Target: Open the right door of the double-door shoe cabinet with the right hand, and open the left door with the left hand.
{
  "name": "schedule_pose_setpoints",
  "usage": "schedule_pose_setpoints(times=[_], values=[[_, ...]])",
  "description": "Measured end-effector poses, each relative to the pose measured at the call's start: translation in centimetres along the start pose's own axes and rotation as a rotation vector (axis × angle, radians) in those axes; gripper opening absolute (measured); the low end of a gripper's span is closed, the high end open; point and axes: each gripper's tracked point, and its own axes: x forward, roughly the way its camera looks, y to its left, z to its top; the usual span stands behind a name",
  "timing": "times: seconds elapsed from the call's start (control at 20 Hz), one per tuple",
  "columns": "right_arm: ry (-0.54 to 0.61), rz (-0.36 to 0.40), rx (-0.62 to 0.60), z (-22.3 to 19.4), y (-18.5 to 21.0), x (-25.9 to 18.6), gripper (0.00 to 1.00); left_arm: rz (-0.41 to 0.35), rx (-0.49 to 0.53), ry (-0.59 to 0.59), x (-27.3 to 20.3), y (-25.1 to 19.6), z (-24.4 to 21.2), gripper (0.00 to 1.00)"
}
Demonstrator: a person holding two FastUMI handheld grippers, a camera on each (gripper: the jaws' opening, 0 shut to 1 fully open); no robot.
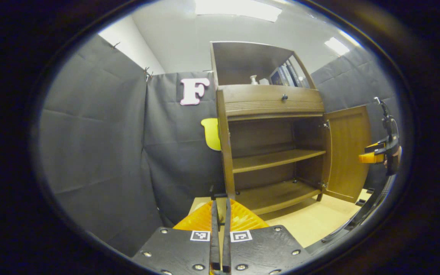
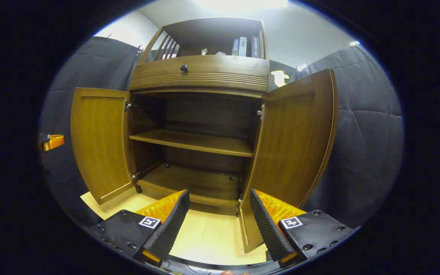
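Right gripper view: two open doors, two bare shelves, one cabinet.

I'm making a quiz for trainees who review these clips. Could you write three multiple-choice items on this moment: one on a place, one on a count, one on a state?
1. Where do the books stand?
A. On the middle shelf inside the cabinet
B. In the open top compartment above the drawer
C. On the floor

2. How many knobs show on the drawer front?
A. One
B. Two
C. Three

3. How stand the two gripper's fingers?
A. Both spread
B. Left gripper closed, right gripper spread
C. Left spread, right closed

Answers:
1 B: the right gripper view shows them upright above the drawer, while the inner shelf is bare.
2 A: a single dark knob sits on it.
3 B: the left gripper view shows its fingers side by side; the right gripper view shows a wide gap, and both doors, left door and right door, stand open.
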Motion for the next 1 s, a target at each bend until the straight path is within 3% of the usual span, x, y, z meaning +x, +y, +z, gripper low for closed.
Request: schedule_pose_setpoints(times=[0.2, 0.4, 0.6, 1.0], values=[[-0.016, 0.048, 0.015, 0.7, -0.1, -0.2, 0.97, 0.02, -0.065, -0.078, 0.2, -2.8, 5.8, 0.05], [-0.053, 0.085, 0.013, 1.5, -0.3, -0.4, 0.97, 0.081, -0.11, -0.11, -0.3, -5.2, 7.1, 0.5], [-0.063, 0.099, 0.03, 1.9, -0.5, -0.5, 0.99, 0.125, -0.148, -0.079, 0.1, -9.1, 5.0, 0.95], [-0.052, 0.087, 0.107, 1.0, -1.1, -0.3, 0.98, 0.105, -0.219, -0.046, 1.7, -16.0, 3.7, 0.95]])
